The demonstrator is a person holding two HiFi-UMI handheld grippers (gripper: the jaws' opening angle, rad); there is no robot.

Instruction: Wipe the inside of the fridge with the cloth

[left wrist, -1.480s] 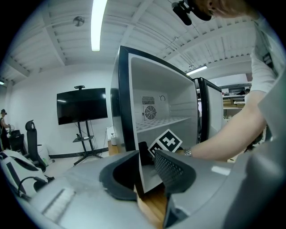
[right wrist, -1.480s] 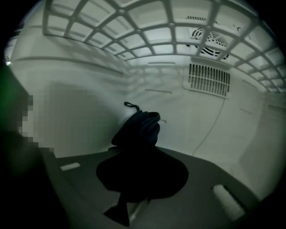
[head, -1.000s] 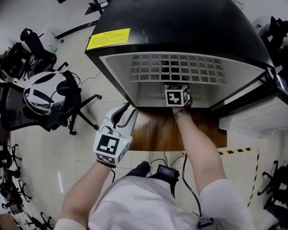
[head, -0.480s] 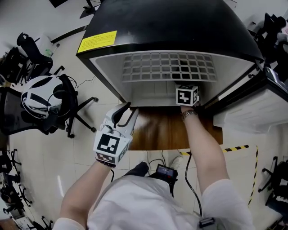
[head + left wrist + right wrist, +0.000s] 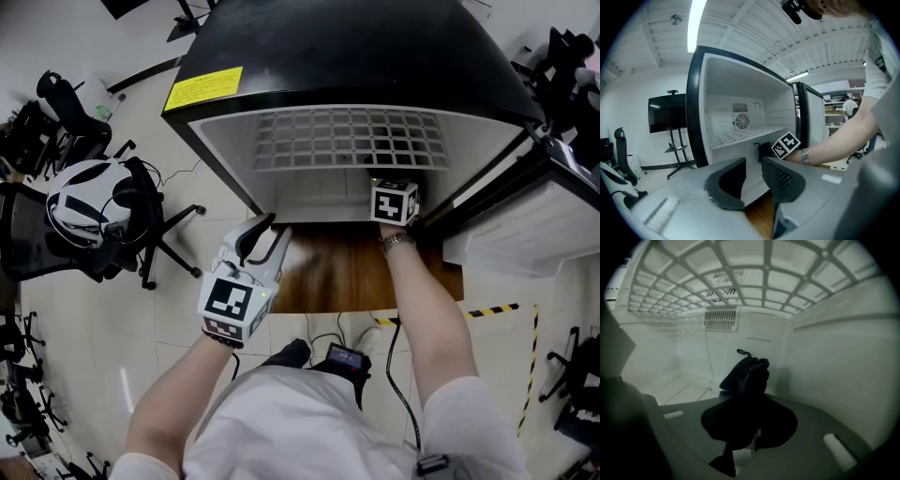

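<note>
Cloth (image 5: 746, 372), dark, bunched upright, pinched in right gripper (image 5: 744, 401) jaws, inside fridge (image 5: 356, 56)

Before you, the open fridge (image 5: 356, 47) stands on the pale tiled floor (image 5: 178, 281), a wood-grain panel (image 5: 337, 272) lying at its foot and an office chair (image 5: 103, 211) at your left.

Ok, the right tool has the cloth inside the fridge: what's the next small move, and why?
Probably press the cloth against the side wall on its right and start a wiping stroke. The right tool grips the bunched cloth under the wire shelf, close to that wall, but the cloth seems to touch no surface. The left tool is outside, open and empty.
</note>
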